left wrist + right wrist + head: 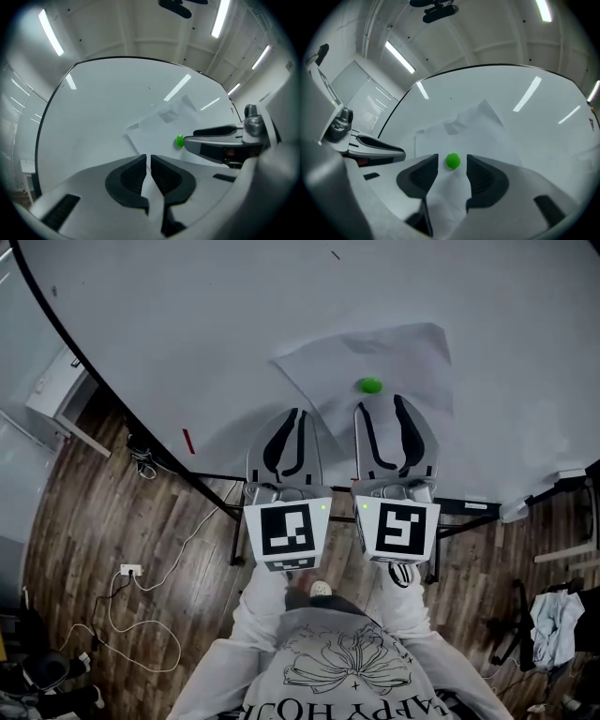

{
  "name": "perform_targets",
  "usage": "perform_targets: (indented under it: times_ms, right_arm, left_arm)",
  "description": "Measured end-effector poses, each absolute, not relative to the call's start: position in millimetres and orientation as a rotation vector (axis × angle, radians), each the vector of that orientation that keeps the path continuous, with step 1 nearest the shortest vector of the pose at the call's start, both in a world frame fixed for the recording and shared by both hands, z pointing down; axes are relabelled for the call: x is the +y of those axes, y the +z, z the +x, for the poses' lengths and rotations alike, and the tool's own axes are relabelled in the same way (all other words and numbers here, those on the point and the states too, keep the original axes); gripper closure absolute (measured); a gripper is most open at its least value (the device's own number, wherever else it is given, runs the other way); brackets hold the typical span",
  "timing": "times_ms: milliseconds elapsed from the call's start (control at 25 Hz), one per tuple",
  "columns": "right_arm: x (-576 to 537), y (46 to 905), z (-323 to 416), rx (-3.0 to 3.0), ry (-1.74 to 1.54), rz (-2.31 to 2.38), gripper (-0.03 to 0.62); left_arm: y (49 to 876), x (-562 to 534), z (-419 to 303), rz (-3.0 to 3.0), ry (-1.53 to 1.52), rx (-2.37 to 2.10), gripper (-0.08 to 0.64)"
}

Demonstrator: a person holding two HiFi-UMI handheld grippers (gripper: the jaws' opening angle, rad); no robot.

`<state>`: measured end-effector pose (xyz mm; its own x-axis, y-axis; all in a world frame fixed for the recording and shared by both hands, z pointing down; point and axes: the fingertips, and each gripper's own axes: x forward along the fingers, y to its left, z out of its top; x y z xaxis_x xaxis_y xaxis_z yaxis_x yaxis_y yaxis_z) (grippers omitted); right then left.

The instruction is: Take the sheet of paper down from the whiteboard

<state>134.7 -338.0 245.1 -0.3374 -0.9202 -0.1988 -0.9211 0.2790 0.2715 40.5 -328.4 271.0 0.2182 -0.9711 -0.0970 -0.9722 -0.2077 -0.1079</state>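
Both grippers: left gripper (pixel 293 413) pressed together, right gripper (pixel 381 405) spread.
Magnet (pixel 453 161): just ahead; I centre my right jaws, then pinch squarely.

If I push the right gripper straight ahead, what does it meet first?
Probably the green magnet, centred ahead of the open right gripper, pinning the sheet of paper to the whiteboard. Depth is unclear.

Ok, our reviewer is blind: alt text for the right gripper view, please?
The right gripper holds its jaws open either side of a green magnet pinning a sheet of paper to the whiteboard. The left gripper shows at left.
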Motion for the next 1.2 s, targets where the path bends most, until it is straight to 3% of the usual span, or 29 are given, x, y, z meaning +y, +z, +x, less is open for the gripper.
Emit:
perform_targets:
  times_ms: [560,880,1200]
  right_arm:
    - [-363,247,124,2.471,0.525,-1.92,0.417]
    - [-367,247,128,2.397,0.568,-2.058,0.458]
    - [-367,247,129,2.381,0.543,-2.074,0.472]
  left_arm:
    - [268,-341,27,-2.357,-0.015,1.854,0.552]
    - [256,-349,17,-2.326,-0.04,1.831,0.551]
    - [226,-352,14,-2.285,-0.069,1.705,0.408]
